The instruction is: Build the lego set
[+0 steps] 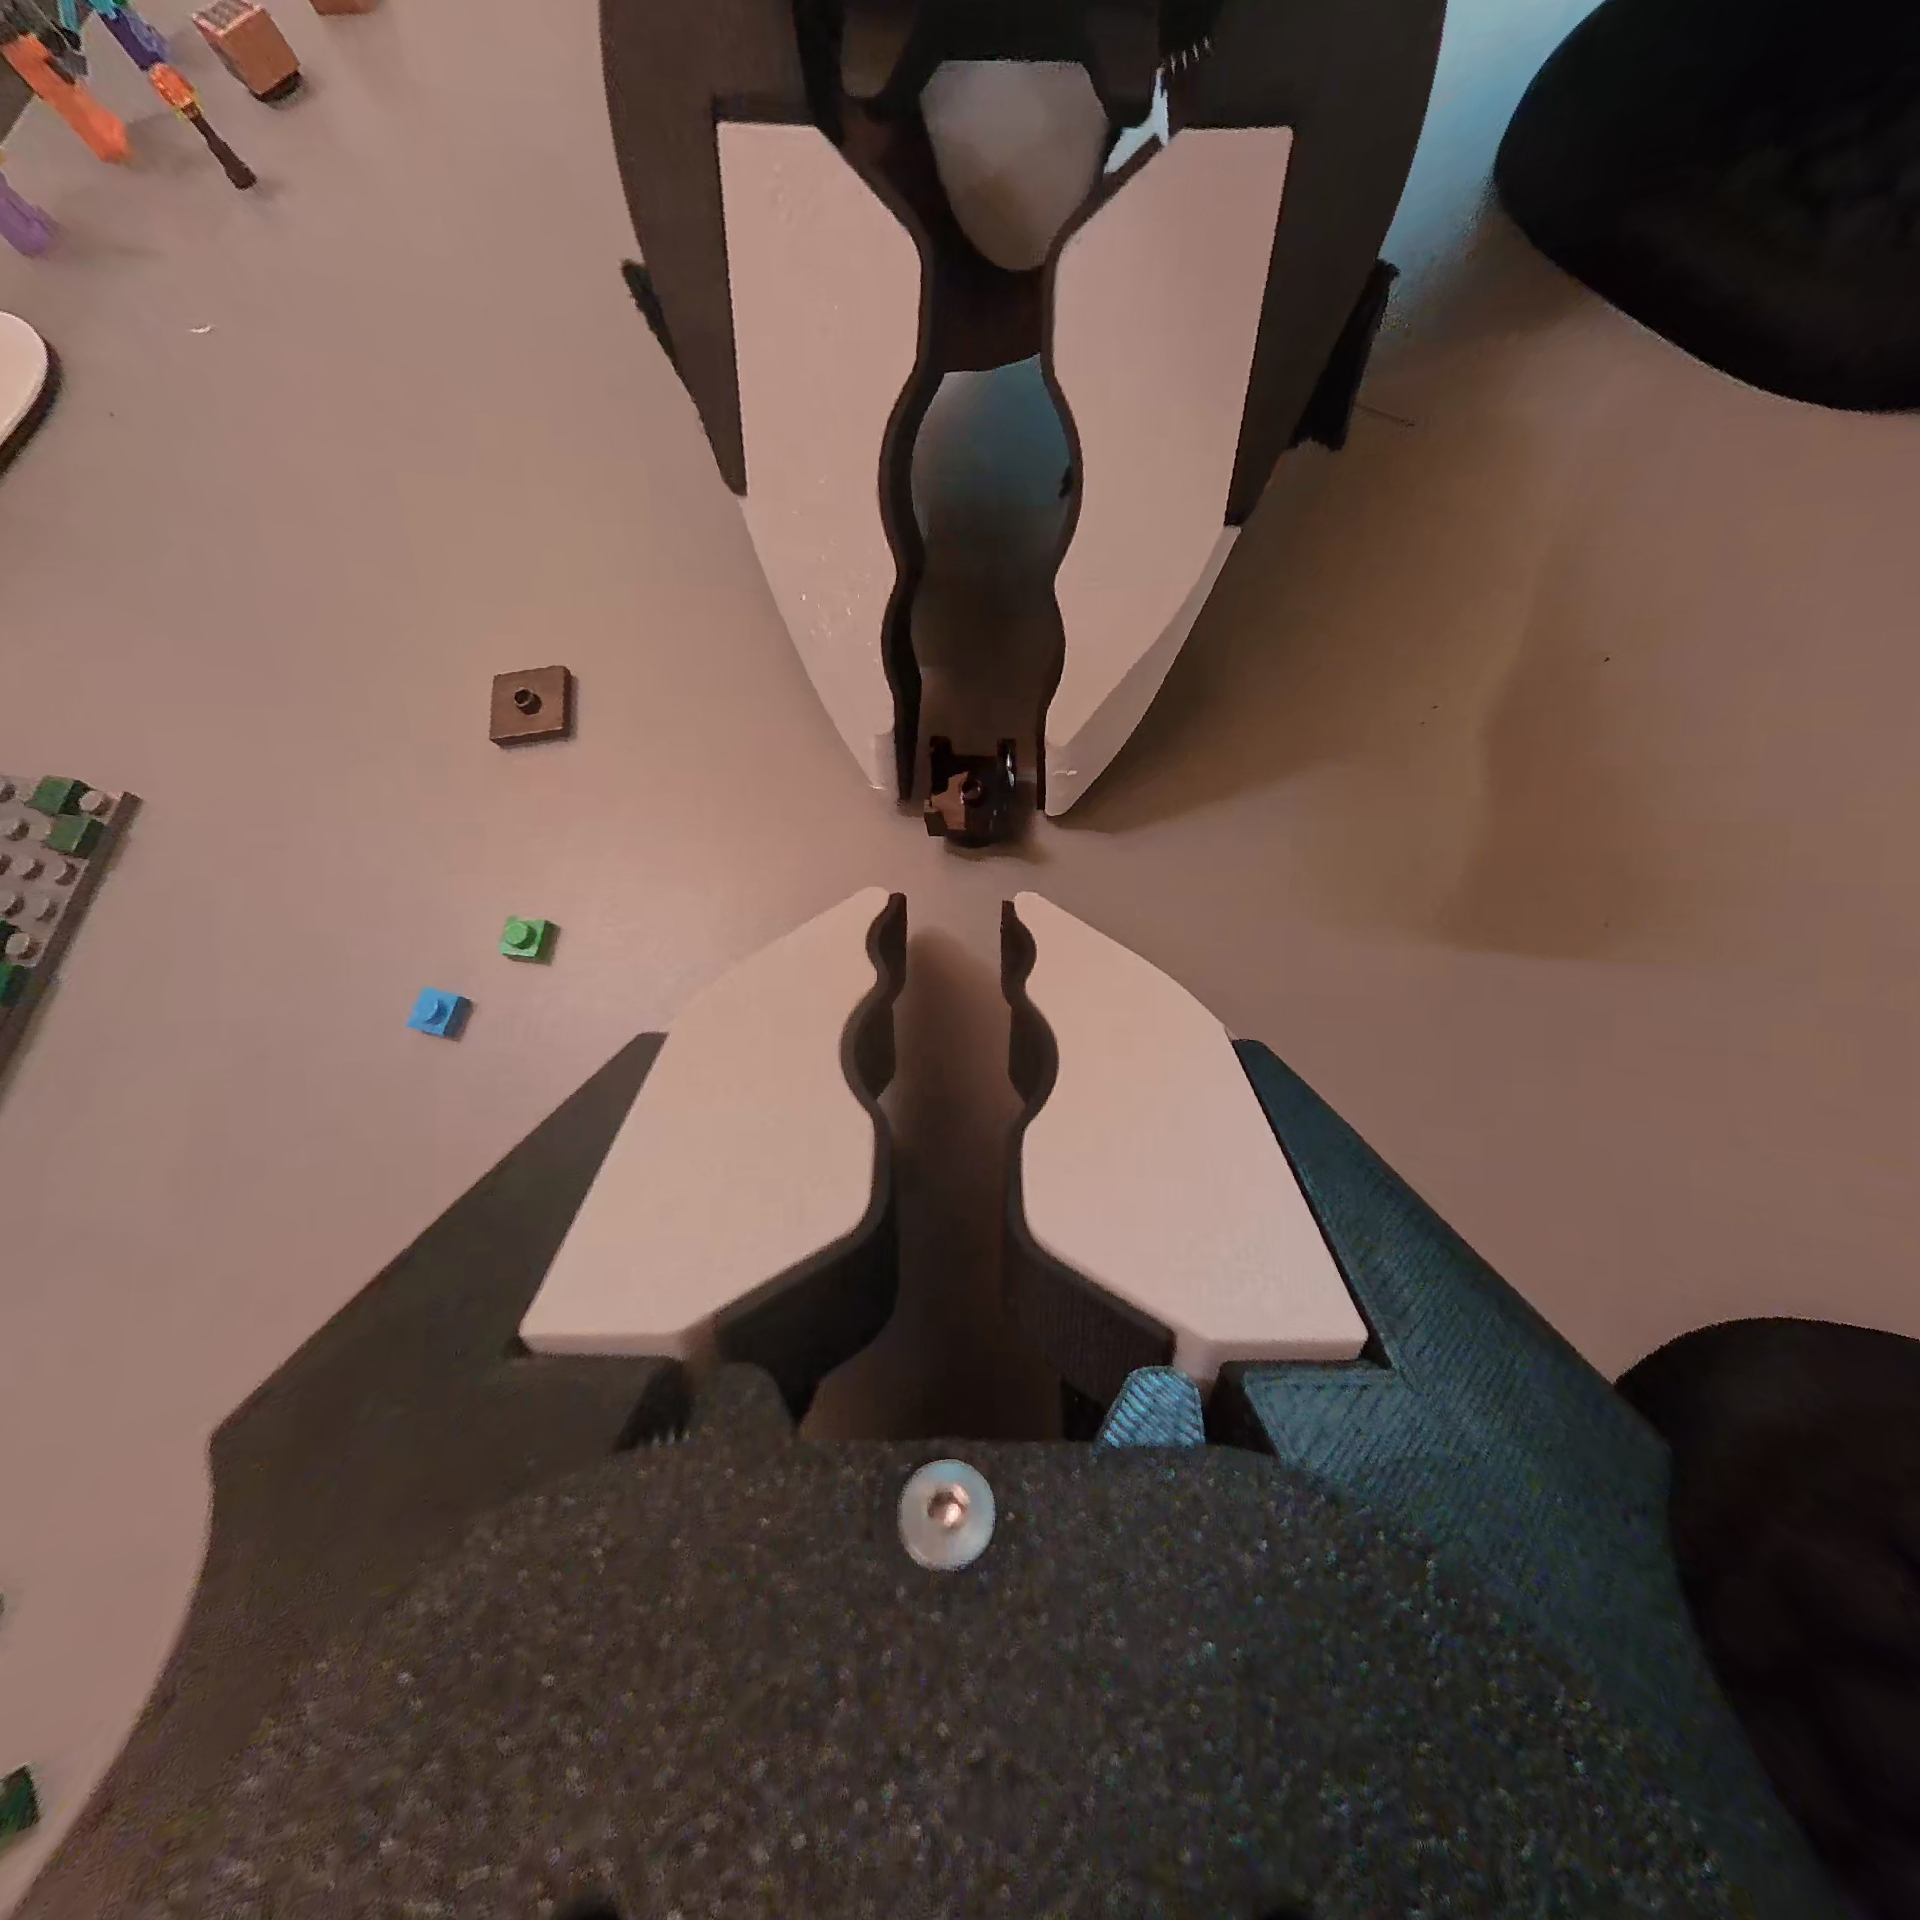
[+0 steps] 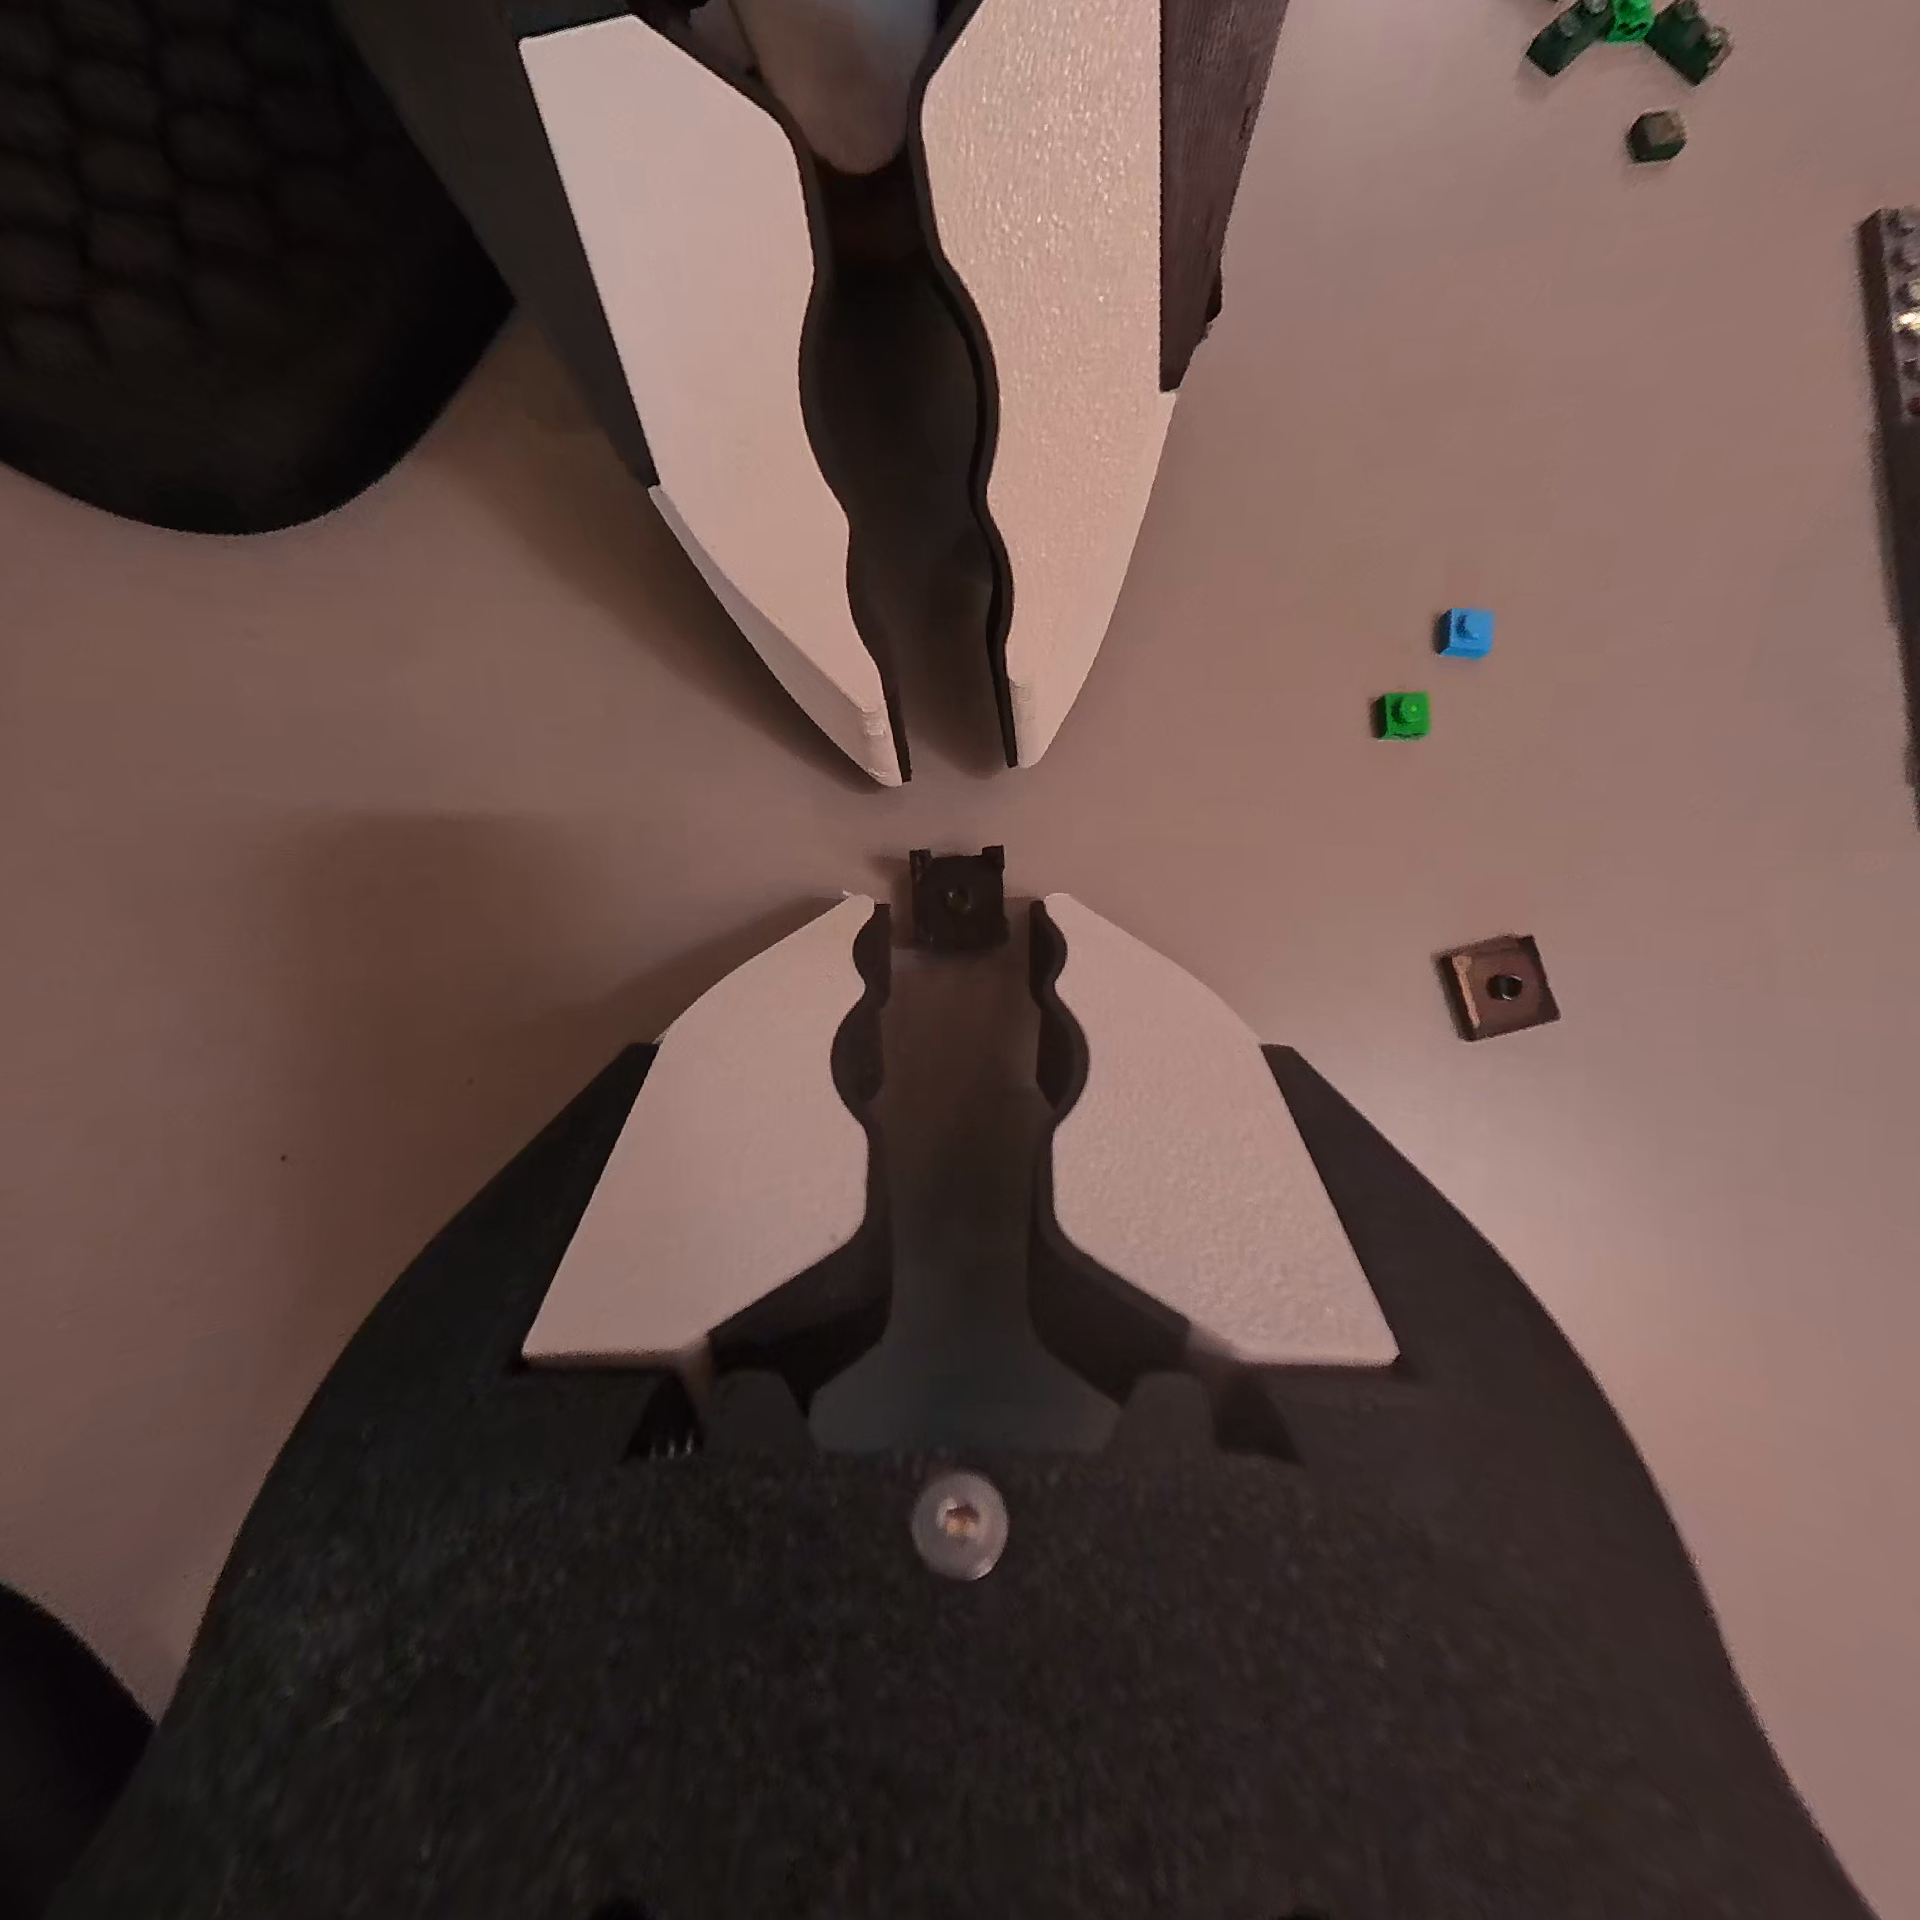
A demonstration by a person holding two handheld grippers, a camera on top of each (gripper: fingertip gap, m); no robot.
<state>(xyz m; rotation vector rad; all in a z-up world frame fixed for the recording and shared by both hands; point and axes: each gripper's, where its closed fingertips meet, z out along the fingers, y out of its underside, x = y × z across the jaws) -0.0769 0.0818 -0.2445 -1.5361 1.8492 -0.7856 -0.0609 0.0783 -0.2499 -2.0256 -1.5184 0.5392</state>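
A small black lego piece (image 1: pixel 971 795) lies on the pale table between the fingertips of my right gripper (image 1: pixel 974 821). In the right wrist view the piece (image 2: pixel 956 899) sits between that gripper's (image 2: pixel 956 906) tips, with a thin gap on each side. The right gripper is open and straddles it. My left gripper (image 1: pixel 953 902) faces it tip to tip, just short of the piece. It is slightly open and empty, and it also shows in the right wrist view (image 2: pixel 956 771).
A brown square plate with a hole (image 1: pixel 530 704) (image 2: pixel 1499 987), a green stud piece (image 1: pixel 527 938) (image 2: pixel 1403 715) and a blue one (image 1: pixel 438 1011) (image 2: pixel 1465 632) lie loose. A grey baseplate (image 1: pixel 52 883) (image 2: pixel 1896 312), orange-purple figures (image 1: pixel 83 94) and green pieces (image 2: pixel 1621 36) sit beyond. A black padded object (image 1: pixel 1714 187) lies opposite. The grey baseplate (image 1: pixel 52 883) sits 15 cm or so from the ends of my right fingers.
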